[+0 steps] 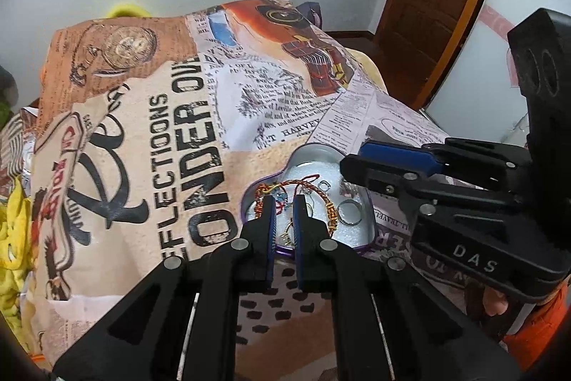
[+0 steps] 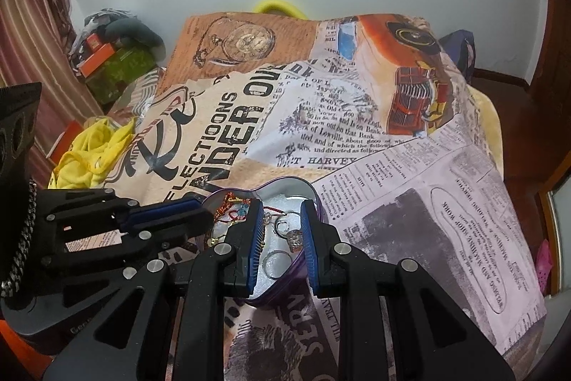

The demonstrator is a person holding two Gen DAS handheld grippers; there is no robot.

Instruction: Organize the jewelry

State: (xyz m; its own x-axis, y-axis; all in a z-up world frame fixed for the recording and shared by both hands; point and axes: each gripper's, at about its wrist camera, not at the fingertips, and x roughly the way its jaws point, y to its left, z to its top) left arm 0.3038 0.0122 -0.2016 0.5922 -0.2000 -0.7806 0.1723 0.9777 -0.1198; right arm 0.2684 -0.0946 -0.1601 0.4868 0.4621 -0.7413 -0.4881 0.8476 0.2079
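A purple heart-shaped tin (image 1: 367, 231) (image 2: 285, 183) with a white lining lies on the printed cloth. Inside are a gold and red bracelet (image 1: 330, 206), a silver ring (image 1: 349, 212) (image 2: 276, 261), a stone ring (image 2: 295, 235) and red thread pieces (image 2: 232, 207). My left gripper (image 1: 284, 202) is slightly open above the tin's near left part, empty. It shows in the right wrist view (image 2: 200, 213) at the tin's left edge. My right gripper (image 2: 282, 207) is open over the tin, straddling the rings, and shows in the left wrist view (image 1: 351, 159).
The printed cloth (image 2: 410, 202) covers the whole table. Yellow fabric (image 2: 92, 149) and boxes (image 2: 107, 59) lie at the left. A wooden door (image 1: 435, 6) stands at the back right. A yellow object (image 2: 278, 6) shows behind the table.
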